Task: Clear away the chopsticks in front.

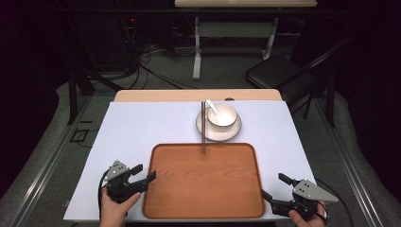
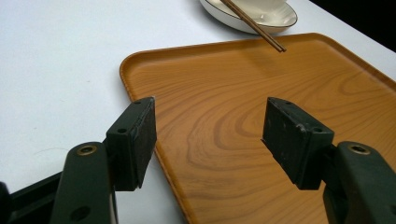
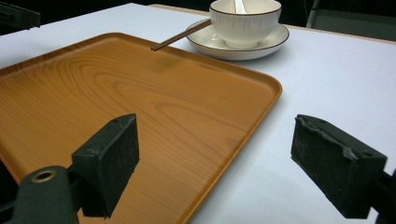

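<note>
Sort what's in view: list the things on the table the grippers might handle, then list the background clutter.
On the table:
tray
bowl with spoon
saucer
chopsticks
left gripper, right gripper, both jaws open

Background:
black chair
second table's frame
floor cables

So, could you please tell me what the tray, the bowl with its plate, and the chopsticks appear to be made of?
Tray: orange-brown with printed-looking wood grain and a smooth moulded rim, so wood or wood-pattern plastic; I cannot tell which. Bowl and plate: glossy off-white with a thin dark rim line, probably glazed ceramic. Chopsticks: slim, dark brown and matt, likely wood or bamboo.
</note>
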Available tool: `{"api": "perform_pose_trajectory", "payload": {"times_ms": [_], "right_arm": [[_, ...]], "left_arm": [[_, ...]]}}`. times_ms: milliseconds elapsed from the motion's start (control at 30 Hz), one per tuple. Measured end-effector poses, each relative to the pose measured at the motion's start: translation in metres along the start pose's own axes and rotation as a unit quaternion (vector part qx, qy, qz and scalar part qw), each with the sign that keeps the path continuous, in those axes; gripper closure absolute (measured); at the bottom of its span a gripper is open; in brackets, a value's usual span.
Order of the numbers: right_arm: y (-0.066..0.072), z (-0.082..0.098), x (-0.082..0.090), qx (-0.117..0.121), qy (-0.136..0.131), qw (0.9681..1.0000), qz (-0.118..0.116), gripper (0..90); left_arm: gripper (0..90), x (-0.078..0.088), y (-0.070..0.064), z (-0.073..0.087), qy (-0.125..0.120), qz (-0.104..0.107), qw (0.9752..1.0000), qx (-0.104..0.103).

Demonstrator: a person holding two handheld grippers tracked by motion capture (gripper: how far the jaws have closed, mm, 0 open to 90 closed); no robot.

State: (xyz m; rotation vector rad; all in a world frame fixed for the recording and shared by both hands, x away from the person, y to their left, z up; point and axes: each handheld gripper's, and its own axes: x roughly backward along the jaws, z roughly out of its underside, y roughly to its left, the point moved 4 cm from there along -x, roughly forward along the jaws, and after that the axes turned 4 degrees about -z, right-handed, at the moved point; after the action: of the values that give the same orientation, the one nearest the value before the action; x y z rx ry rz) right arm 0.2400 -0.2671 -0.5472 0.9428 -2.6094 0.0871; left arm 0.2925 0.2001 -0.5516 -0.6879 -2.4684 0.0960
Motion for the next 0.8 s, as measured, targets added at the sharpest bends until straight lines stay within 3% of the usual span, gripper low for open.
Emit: {"api": "perform_pose_trajectory", "payload": {"times_ms": [300,467,800], "right_arm": [[-0.001,0.001,0.0,-0.003,0.003,1.0,0.001,15.0],[0.0,0.0,0.0,-0.004,0.002,1.0,0.0,15.0],[-0.001,0.001,0.001,-0.008,0.0,1.0,0.002,15.0]], "left_arm": [[33.9,-0.005,-0.006,-0.004,0.013,0.011,0.9998,0.009],[33.5,-0.014,-0.014,-0.012,0.039,0.022,0.9989,0.013],[33.5,-0.025,-0.026,-0.03,0.048,0.031,0.9984,0.005]]}}
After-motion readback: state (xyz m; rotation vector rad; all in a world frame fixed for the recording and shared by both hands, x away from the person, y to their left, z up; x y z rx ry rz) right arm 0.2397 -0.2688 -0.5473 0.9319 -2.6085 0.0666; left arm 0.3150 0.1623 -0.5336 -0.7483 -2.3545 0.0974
